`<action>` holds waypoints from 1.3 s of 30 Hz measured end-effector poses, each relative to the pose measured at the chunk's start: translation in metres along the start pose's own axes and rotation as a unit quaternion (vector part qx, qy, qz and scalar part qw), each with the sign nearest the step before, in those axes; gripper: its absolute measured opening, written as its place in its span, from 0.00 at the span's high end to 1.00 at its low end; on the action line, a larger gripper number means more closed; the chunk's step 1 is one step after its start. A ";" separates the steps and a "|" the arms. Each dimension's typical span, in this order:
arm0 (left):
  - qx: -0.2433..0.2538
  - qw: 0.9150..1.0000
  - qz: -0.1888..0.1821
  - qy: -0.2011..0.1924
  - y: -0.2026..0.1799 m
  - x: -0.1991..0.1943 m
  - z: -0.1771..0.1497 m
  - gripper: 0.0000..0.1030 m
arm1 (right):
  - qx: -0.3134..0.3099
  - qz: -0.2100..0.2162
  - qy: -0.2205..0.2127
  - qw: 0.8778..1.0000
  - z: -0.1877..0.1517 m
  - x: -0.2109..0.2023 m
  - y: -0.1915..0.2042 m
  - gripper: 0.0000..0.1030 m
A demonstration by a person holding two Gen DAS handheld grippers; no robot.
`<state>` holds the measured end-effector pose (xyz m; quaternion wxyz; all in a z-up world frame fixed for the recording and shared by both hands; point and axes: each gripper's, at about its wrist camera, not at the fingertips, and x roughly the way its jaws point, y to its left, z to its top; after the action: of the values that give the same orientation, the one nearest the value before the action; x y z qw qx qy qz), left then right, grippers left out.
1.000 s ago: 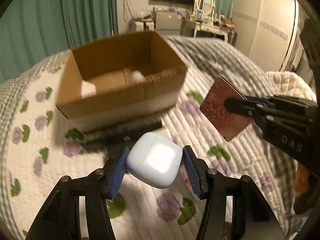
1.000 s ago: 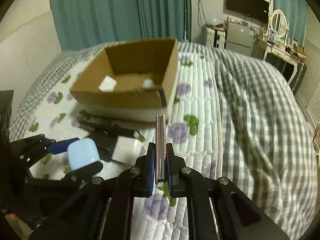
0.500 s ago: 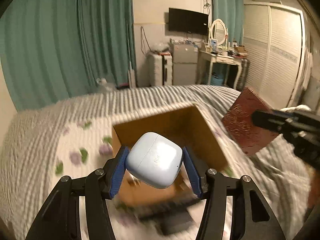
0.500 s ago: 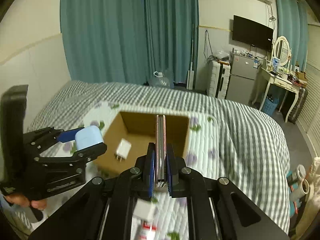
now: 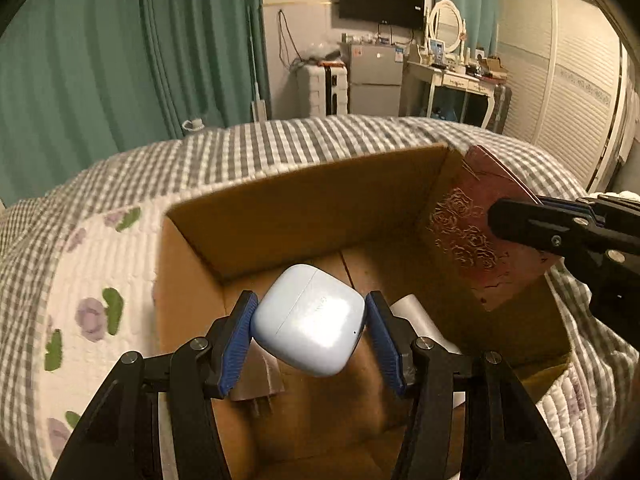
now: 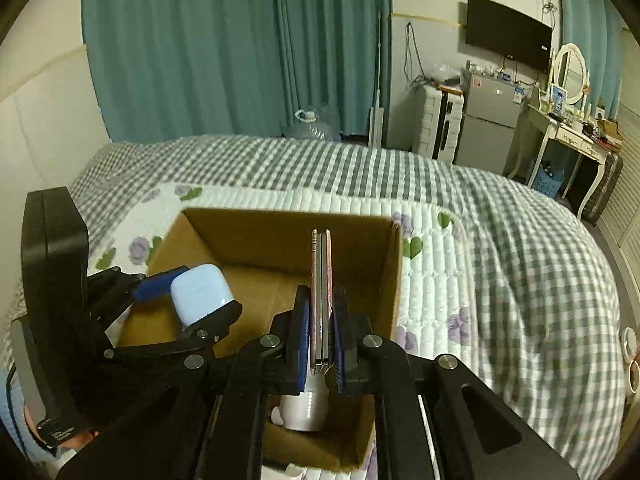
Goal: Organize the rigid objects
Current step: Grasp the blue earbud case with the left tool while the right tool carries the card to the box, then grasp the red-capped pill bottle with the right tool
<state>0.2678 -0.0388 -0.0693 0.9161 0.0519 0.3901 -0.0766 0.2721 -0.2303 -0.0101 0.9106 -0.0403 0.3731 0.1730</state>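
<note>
My left gripper (image 5: 310, 326) is shut on a pale blue earbud case (image 5: 310, 320), held over the inside of an open cardboard box (image 5: 304, 208). In the right wrist view the same case (image 6: 200, 292) hangs over the box's left part (image 6: 248, 236). My right gripper (image 6: 320, 336) is shut on a thin dark red booklet (image 6: 321, 280), edge-on, above the box's right half. In the left wrist view the booklet (image 5: 472, 232) shows its embossed rose cover, clamped by the right gripper's fingers (image 5: 520, 224). A white ribbed object (image 6: 306, 412) lies on the box floor.
The box sits on a bed with a floral quilt (image 5: 92, 280) and a grey checked blanket (image 6: 520, 248). Teal curtains (image 6: 200, 48), a small fridge (image 6: 492, 120), a dressing table (image 6: 568, 136) and a wall TV (image 6: 508, 38) stand beyond. A white wardrobe (image 5: 576, 92) is at the right.
Both grippers have travelled forward from short of the box to above its opening, each still clamped on its object. The box now fills the lower middle of both views.
</note>
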 end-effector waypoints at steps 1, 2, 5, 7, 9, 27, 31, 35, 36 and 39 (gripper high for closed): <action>0.000 1.000 0.001 0.001 0.000 0.002 0.000 0.45 | 0.006 0.005 0.001 1.000 -0.002 0.005 -0.003 0.91; -0.003 1.000 0.001 0.000 0.001 0.002 -0.001 0.43 | 0.009 0.007 0.002 1.000 -0.002 0.008 -0.005 0.91; -0.023 1.000 -0.019 -0.001 0.006 -0.002 -0.001 0.33 | 0.011 0.002 0.003 1.000 -0.002 0.018 -0.006 0.91; -0.026 0.999 -0.014 -0.017 0.009 -0.010 0.000 0.29 | 0.011 0.000 0.000 1.000 -0.001 0.022 -0.006 0.91; -0.019 0.999 -0.016 -0.026 0.008 -0.019 0.003 0.29 | 0.006 -0.005 -0.003 1.000 0.000 0.024 -0.005 0.91; -0.029 0.998 -0.009 -0.059 0.021 -0.118 -0.006 0.19 | -0.001 -0.061 -0.048 0.997 0.001 -0.052 -0.004 0.48; -0.013 0.998 -0.011 -0.053 0.014 -0.144 -0.025 0.16 | 0.013 -0.060 -0.053 0.997 -0.016 -0.085 -0.001 0.37; -0.013 0.999 -0.020 -0.046 0.006 -0.161 -0.048 0.07 | 0.018 -0.074 -0.041 0.996 -0.042 -0.108 0.007 0.22; -0.010 0.999 -0.025 -0.042 0.003 -0.163 -0.054 0.06 | 0.018 -0.075 -0.038 0.996 -0.049 -0.112 0.008 0.20; -0.012 0.999 -0.019 -0.035 -0.005 -0.167 -0.074 0.05 | 0.018 -0.077 -0.025 0.997 -0.074 -0.120 0.014 0.20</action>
<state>0.1004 -0.0158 0.0000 0.9281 0.0309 0.3598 -0.0910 0.1385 -0.2668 0.0208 0.9309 -0.0479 0.3490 0.0963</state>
